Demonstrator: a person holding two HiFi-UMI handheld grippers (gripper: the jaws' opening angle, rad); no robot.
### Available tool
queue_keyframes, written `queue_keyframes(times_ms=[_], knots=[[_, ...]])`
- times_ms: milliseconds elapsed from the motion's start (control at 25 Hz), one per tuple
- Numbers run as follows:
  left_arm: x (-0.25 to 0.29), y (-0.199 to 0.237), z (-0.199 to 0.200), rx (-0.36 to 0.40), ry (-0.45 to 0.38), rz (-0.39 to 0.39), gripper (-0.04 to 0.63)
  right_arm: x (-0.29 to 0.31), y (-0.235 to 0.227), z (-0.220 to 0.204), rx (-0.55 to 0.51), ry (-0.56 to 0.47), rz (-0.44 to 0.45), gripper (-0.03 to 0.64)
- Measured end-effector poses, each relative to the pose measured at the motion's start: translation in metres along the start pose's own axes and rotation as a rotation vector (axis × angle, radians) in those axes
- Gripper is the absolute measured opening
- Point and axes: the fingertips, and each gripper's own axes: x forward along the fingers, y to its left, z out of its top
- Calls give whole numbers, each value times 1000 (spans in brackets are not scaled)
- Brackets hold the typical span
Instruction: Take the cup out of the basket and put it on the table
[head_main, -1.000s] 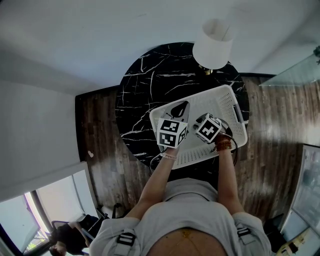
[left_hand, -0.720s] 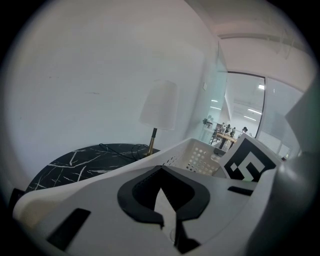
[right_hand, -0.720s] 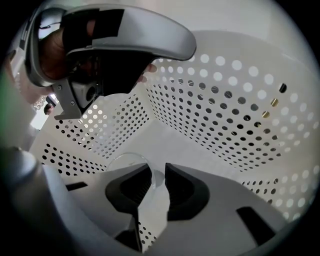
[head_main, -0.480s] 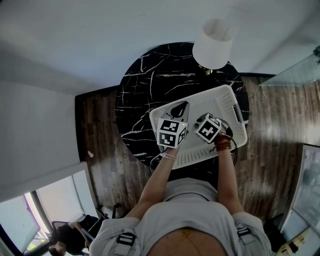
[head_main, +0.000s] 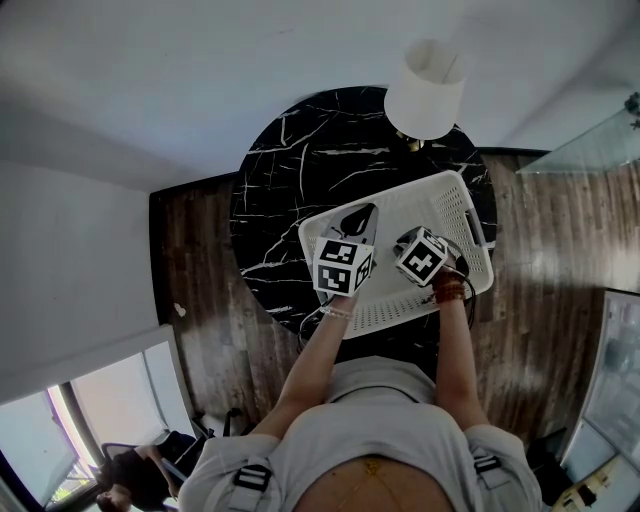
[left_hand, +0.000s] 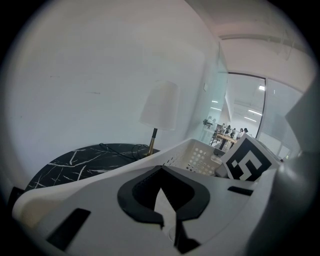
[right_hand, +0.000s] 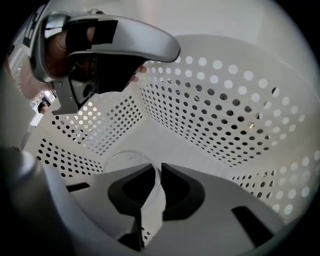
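The cup (right_hand: 125, 161) is seen low inside the basket (right_hand: 225, 110), near a corner of the perforated walls. It is clear and thin-walled, prob. glass, and hard to make out vs. the white floor. The right gripper (right_hand: 155, 167) is clenched on it: the jaws are nearly together w/ the cup's wall pinched between them at the rim, one jaw inside and one outside. The cup is judged light but rigid, slippery and breakable, so a rim pinch is workable only w/ moderate squeeze. The lift should be kept vertical so the cup does not swing or slip. The left gripper (left_hand: 160, 172) is closed w/ nothing between its jaws. It is held above the basket's rim, pointing toward the lamp (head_main: 427, 88). Its body is seen close by at upper left in the right gripper view, so it could be bumped on the way up. The basket walls on three sides must be cleared before any sideways move. The basket takes up the near right part of the table (head_main: 300, 150); bare black marble is left on the far and left side. The lamp at the far edge and a cord (left_hand: 115, 147) by its base are to be avoided when a set-down spot is picked.
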Motion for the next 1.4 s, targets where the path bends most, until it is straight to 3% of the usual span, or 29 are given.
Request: queue_keyframes(times_ms=[1040, 1400], knots=[[-2, -1, 6, 11, -15, -1, 5, -18, 0, 12, 25, -80, 3, 35], [-11, -5, 18, 26, -44, -4, 5, -40, -2, 25, 21, -152, -39, 35]])
